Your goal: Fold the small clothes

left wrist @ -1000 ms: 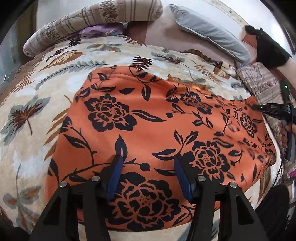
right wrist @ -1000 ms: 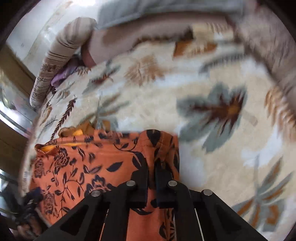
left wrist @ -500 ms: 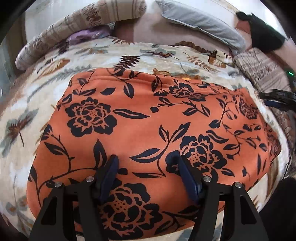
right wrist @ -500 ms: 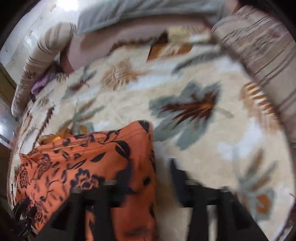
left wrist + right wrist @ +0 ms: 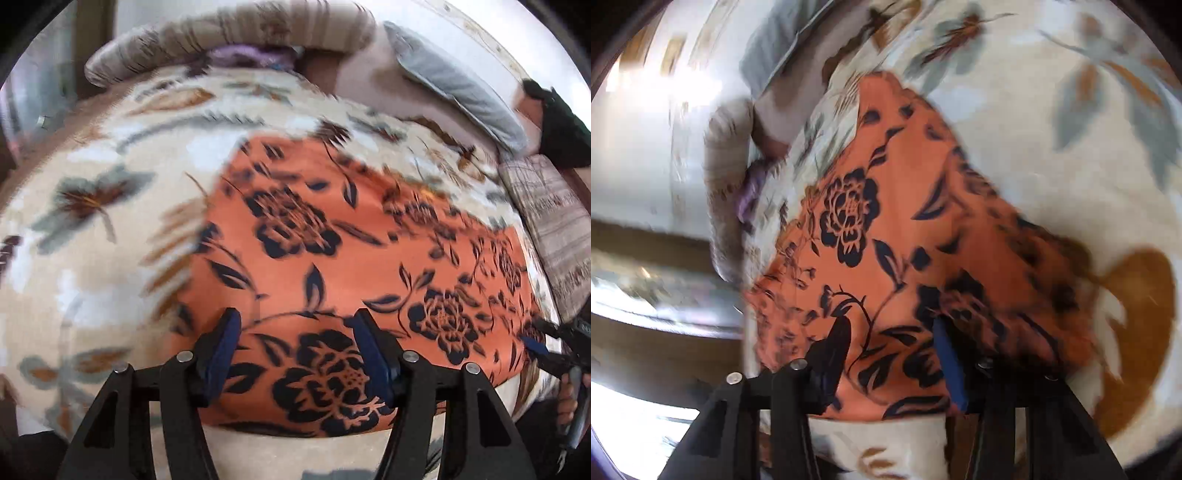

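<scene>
Jaws of left gripper [image 5: 297, 345] spread wide over the cloth's [image 5: 369, 266] near edge, cloth flat on the bed [image 5: 92, 229] by its near edge, right gripper [image 5: 892, 354] jaws likewise apart, over cloth.

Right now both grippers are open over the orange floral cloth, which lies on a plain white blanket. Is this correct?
Not quite. The blanket is not plain white: the left wrist view shows a leaf and flower print. Both the left gripper and right gripper are open over the orange floral cloth.

Leaf-print blanket [image 5: 92, 266], grey pillow [image 5: 454, 88], striped bolster [image 5: 221, 40] (purple cloth [image 5: 251, 57] beneath)
</scene>
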